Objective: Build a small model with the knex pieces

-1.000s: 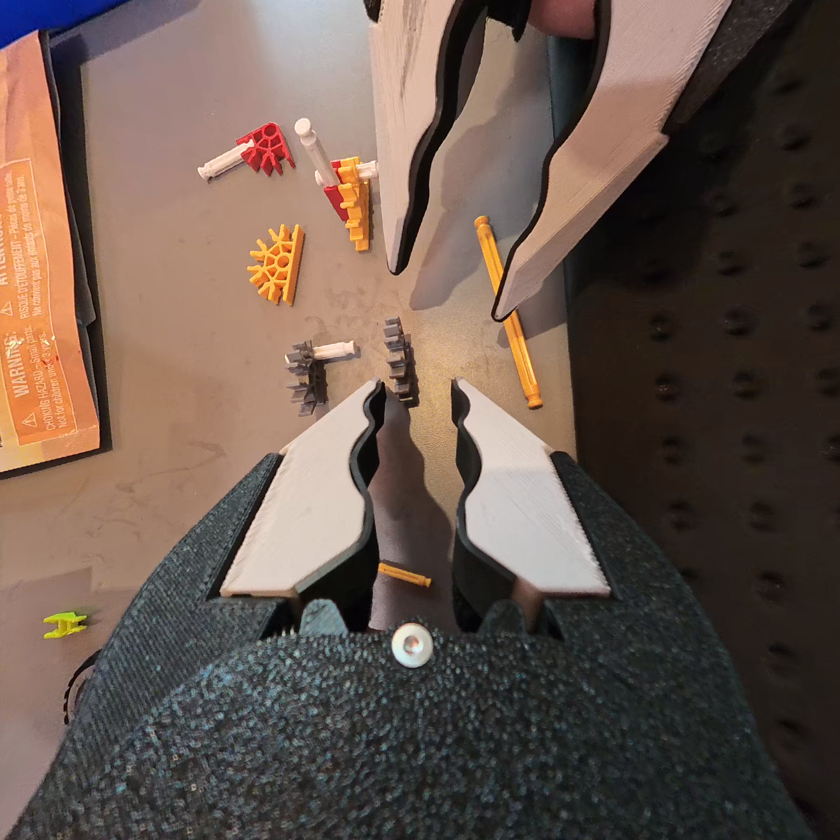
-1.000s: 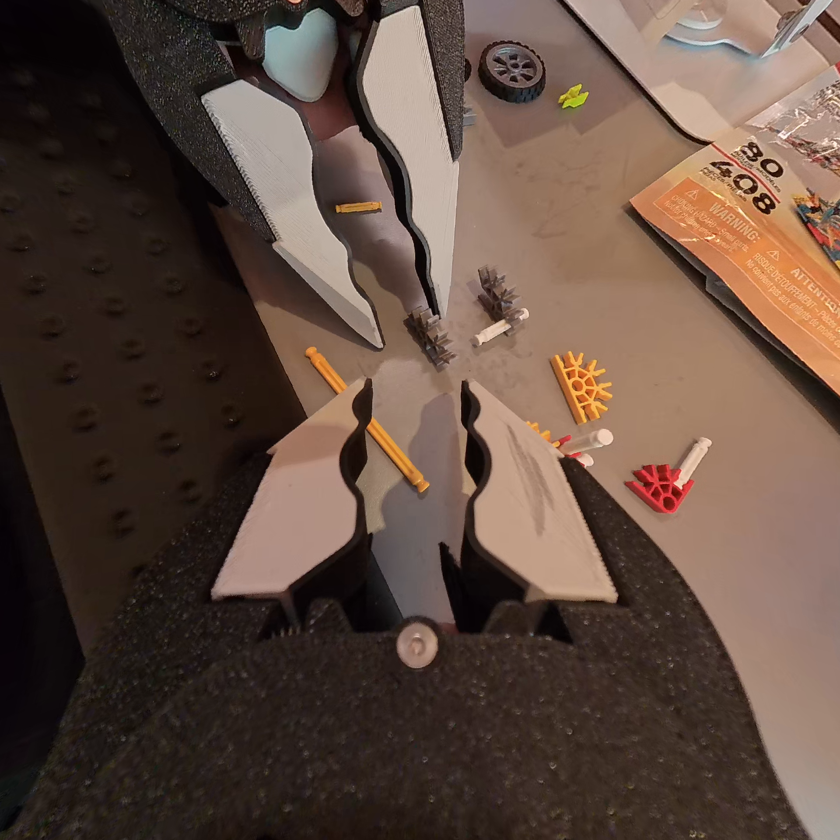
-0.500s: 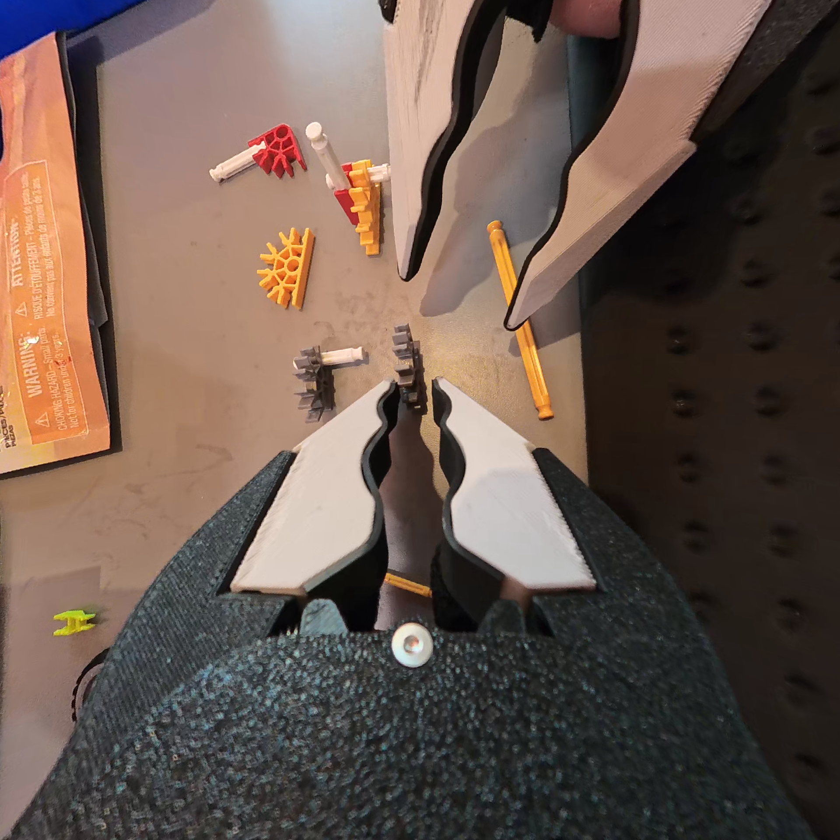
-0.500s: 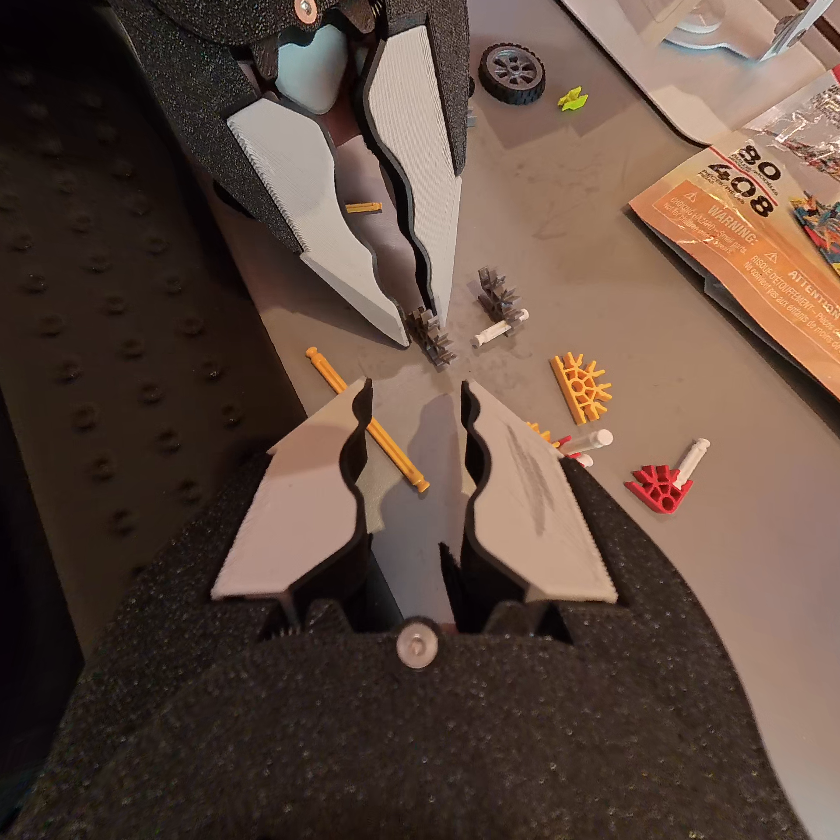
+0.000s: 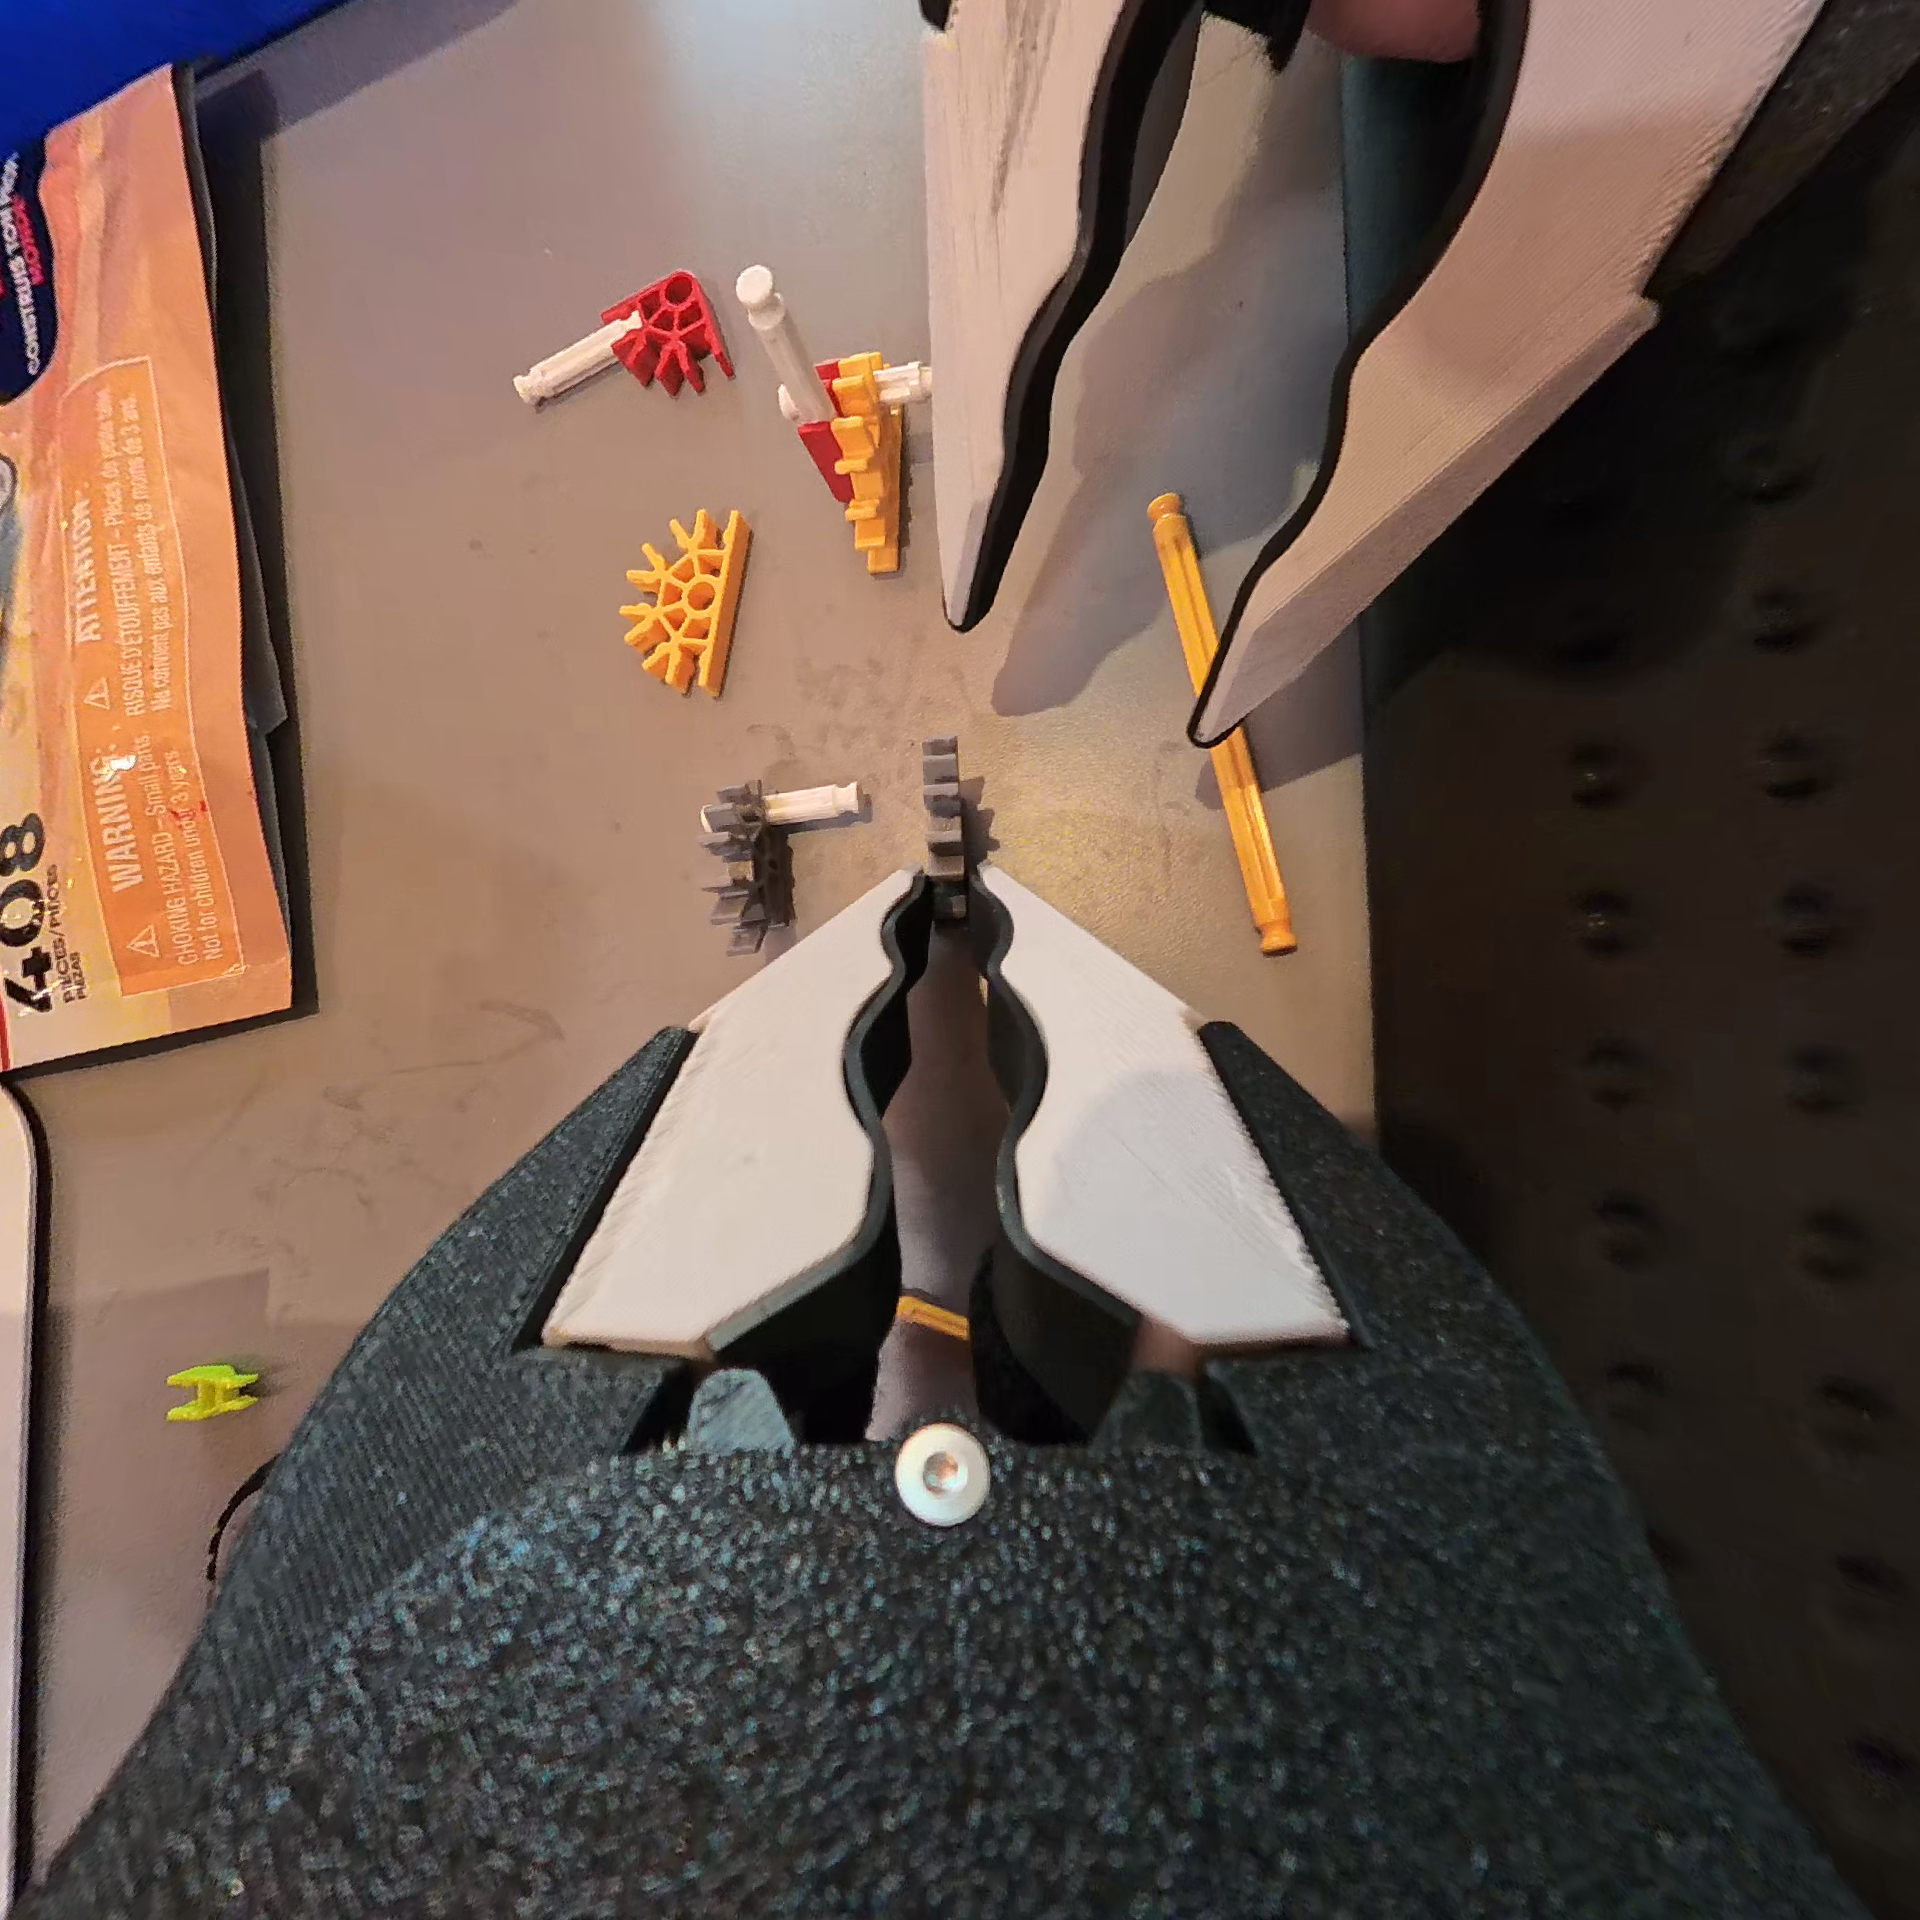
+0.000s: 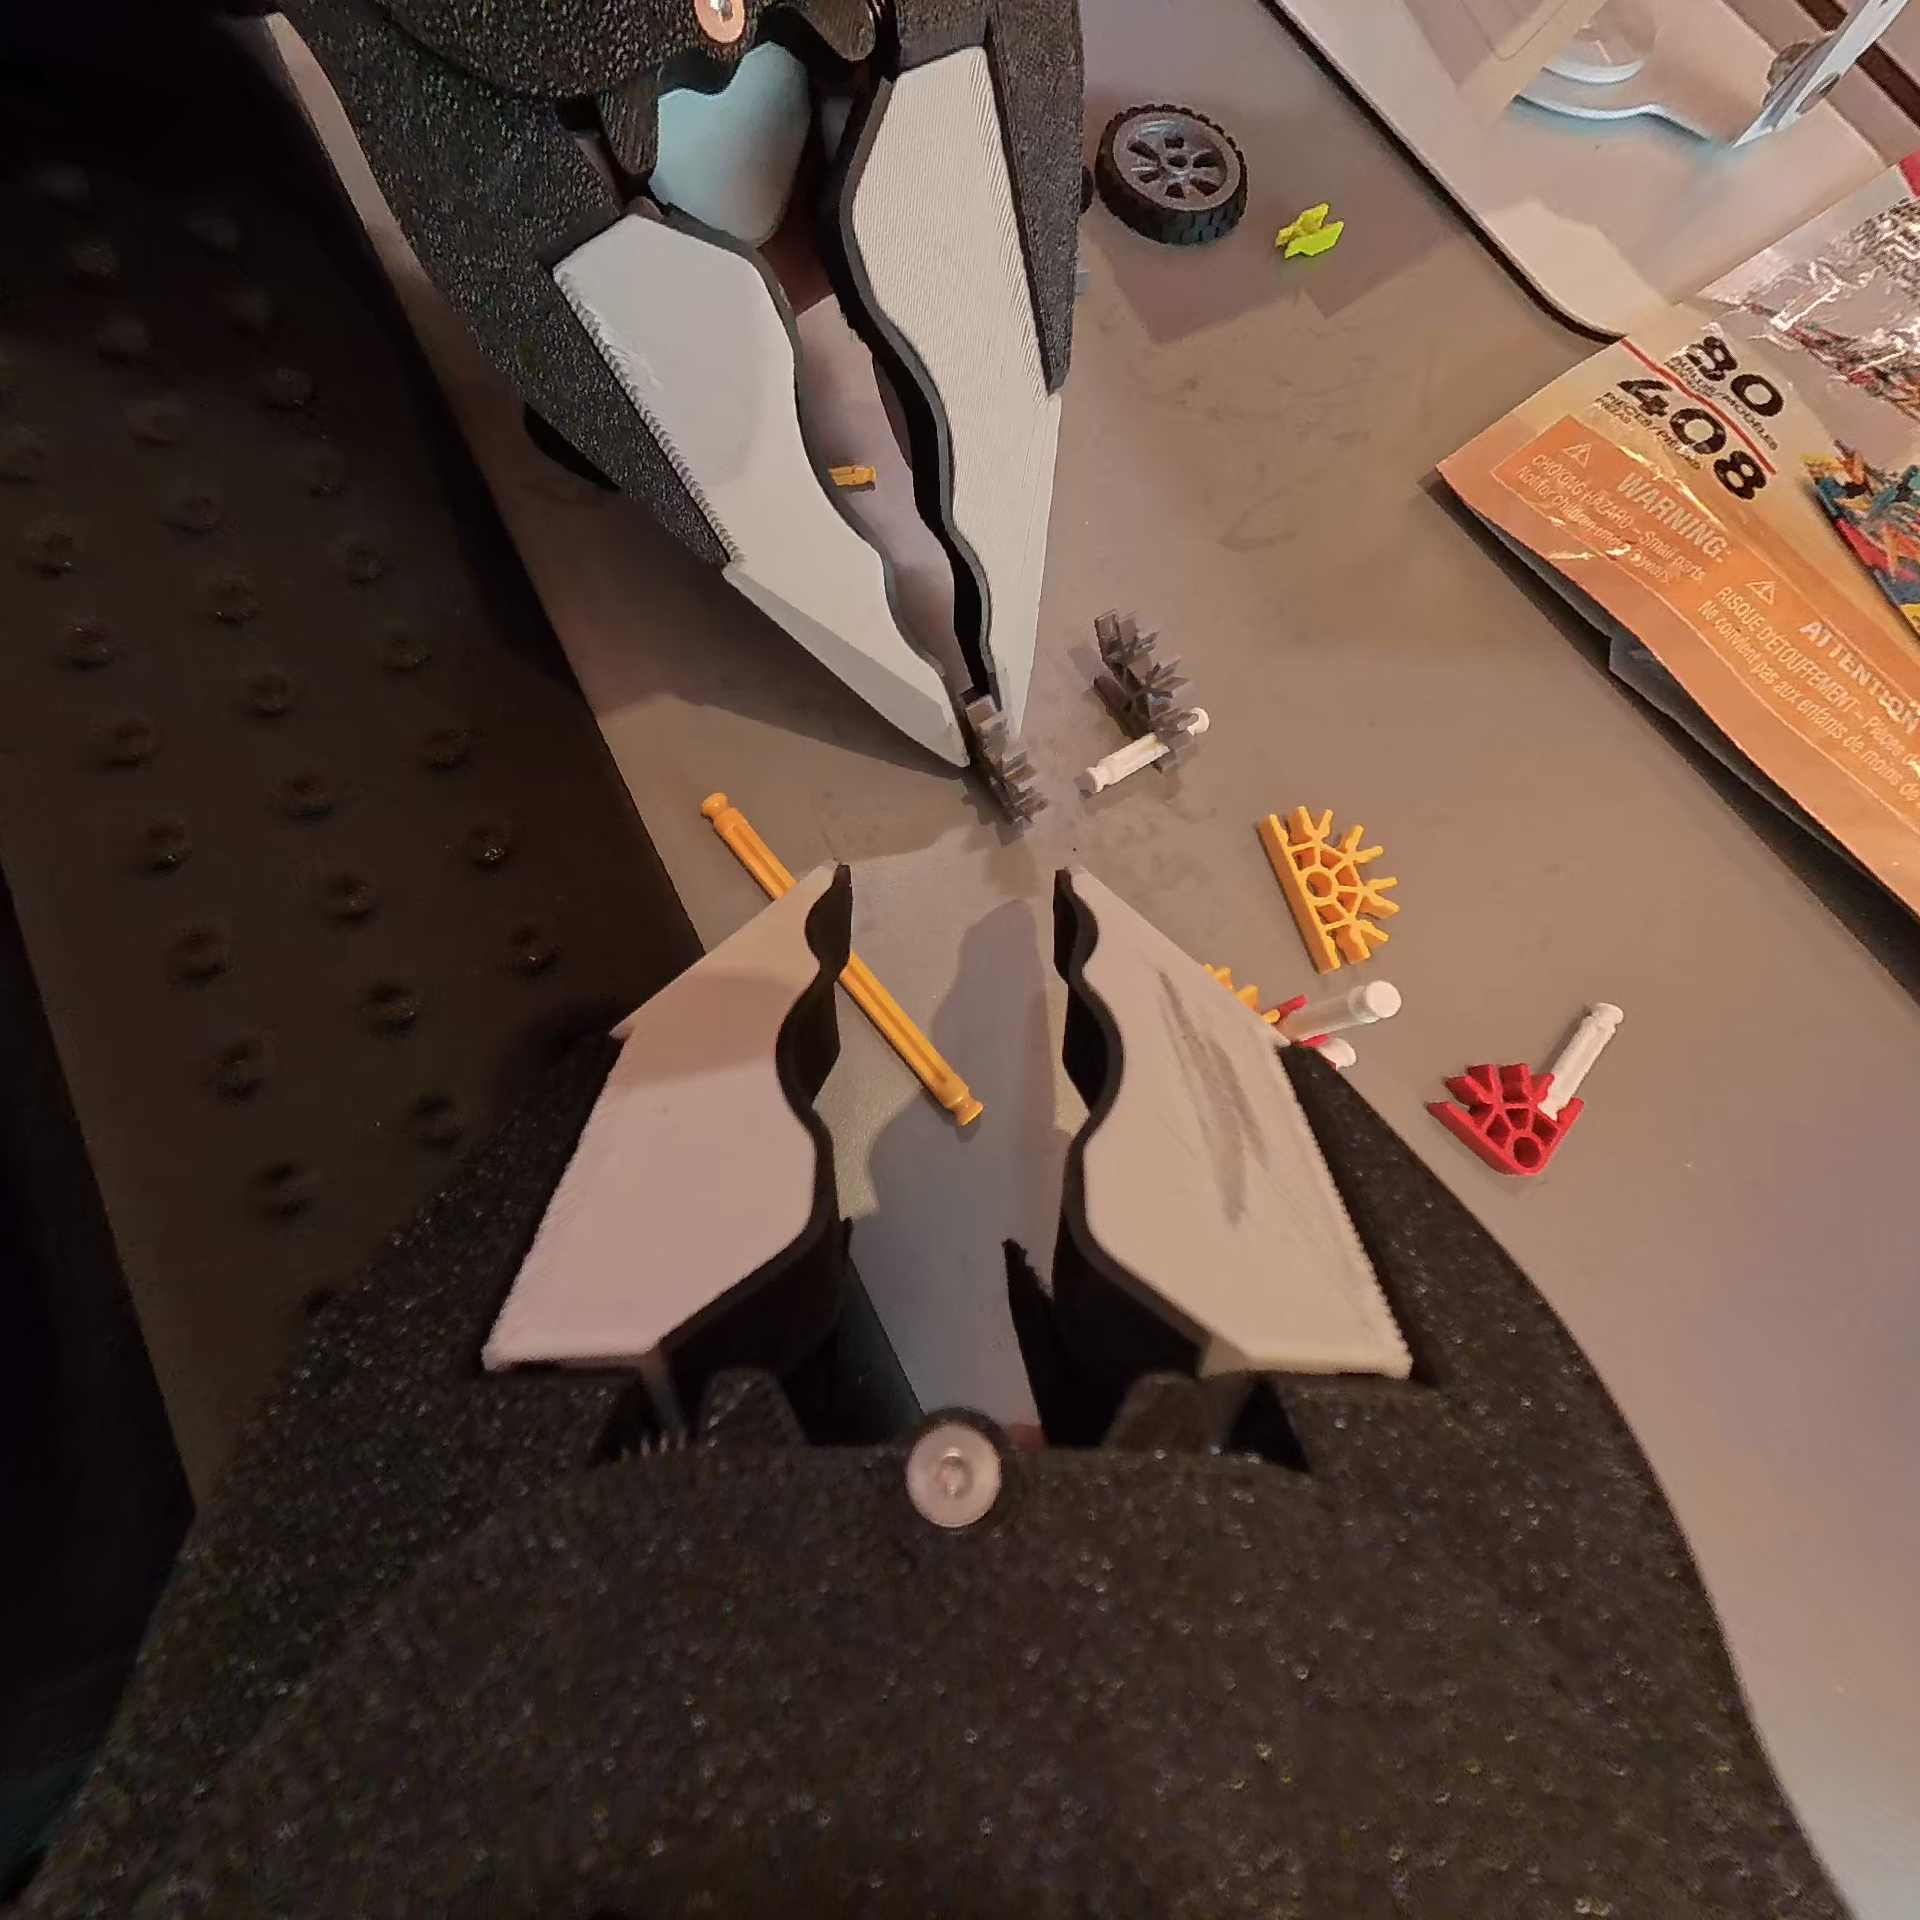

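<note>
Now the left gripper (image 5: 951,896) pinches a grey connector (image 5: 943,808) on the grey table (image 5: 436,644), while the right gripper (image 6: 951,883) hangs spread and empty.

Seen from the left wrist, the connector stands on edge at 12 o'clock, its near end nipped between the two fingertips, the rest poking out beyond them. A second grey connector (image 5: 750,871) with a white rod lies just beside at 11 o'clock; a yellow fan (image 5: 688,601) sits farther at 11, and a red piece (image 5: 670,335) with its white rod beyond that. The right gripper's fingers stand wide apart above a long yellow rod (image 5: 1221,717) at 1 o'clock, touching nothing. An orange packet (image 5: 125,623) lies at 9 o'clock, a green clip (image 5: 211,1392) at 8. From the right wrist, a wheel (image 6: 1172,175) sits at 12 o'clock beyond the left gripper.
</note>
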The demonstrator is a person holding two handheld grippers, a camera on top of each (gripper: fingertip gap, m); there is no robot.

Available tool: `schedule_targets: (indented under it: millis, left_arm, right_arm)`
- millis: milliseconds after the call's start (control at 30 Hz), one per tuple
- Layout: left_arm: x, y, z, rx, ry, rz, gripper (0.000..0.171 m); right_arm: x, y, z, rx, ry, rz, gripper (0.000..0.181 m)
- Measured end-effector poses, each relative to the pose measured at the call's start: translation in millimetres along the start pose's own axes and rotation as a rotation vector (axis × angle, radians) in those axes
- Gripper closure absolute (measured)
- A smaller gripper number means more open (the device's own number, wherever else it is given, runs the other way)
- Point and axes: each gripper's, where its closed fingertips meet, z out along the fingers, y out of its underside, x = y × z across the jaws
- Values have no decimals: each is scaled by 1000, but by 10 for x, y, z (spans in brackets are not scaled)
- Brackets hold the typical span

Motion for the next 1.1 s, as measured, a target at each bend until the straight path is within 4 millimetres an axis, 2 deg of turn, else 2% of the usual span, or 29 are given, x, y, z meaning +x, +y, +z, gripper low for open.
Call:
schedule_targets:
  millis: [1100]
  left_arm:
    - [-103, 27, -52, -4, 19, -55, 166]
  right_arm:
    - [-11, -3, -1, 4, -16, 4, 143]
